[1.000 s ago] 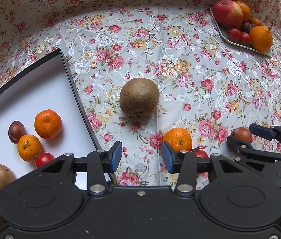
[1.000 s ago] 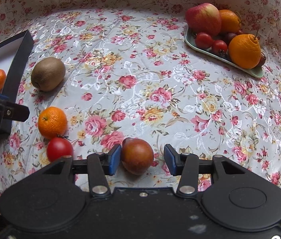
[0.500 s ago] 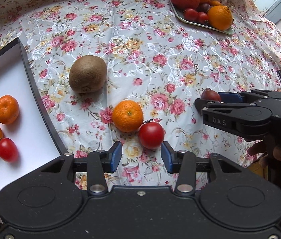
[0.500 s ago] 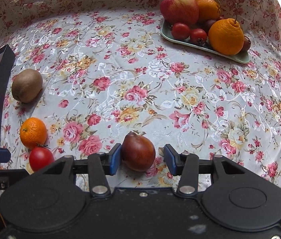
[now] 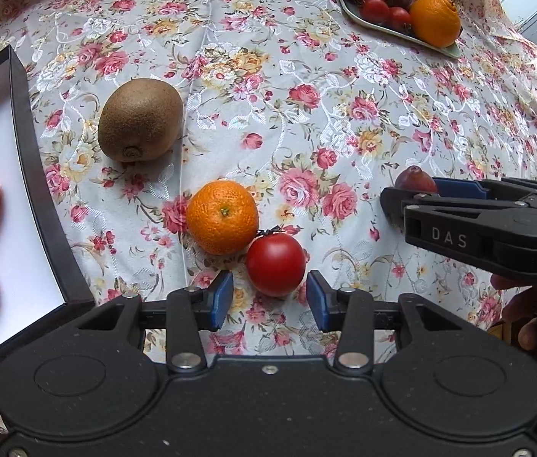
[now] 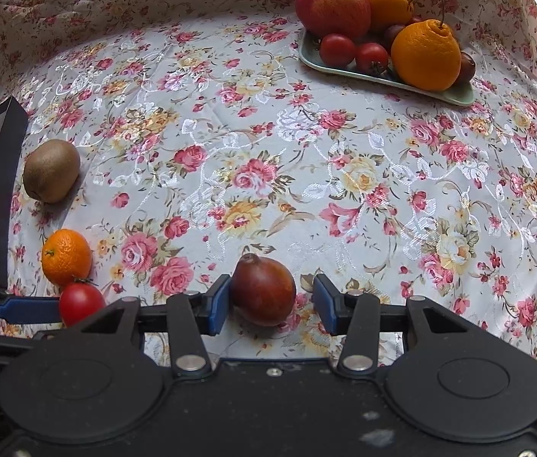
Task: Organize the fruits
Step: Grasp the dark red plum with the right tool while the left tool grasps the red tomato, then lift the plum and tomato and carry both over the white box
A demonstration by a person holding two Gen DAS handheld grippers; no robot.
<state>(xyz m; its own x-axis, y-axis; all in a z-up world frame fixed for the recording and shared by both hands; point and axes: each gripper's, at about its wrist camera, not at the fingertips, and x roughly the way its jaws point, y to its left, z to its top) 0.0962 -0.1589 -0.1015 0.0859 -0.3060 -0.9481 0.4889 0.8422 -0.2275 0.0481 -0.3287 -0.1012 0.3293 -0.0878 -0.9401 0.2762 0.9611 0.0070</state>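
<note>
My left hand-held gripper [image 5: 269, 301] stands apart around the red tomato [image 5: 276, 264], pads not touching it. My right hand-held gripper [image 6: 271, 304] is also apart, the dark plum [image 6: 263, 290] against its left pad only (the right pad is clear). Beyond lie the mandarin [image 5: 222, 216] touching the tomato, then the kiwi [image 5: 140, 120] beside the white box [image 5: 39, 190]. Farthest on the floral worktop [image 6: 268, 144], the green tray [image 6: 459, 93] holds more fruit.
</note>
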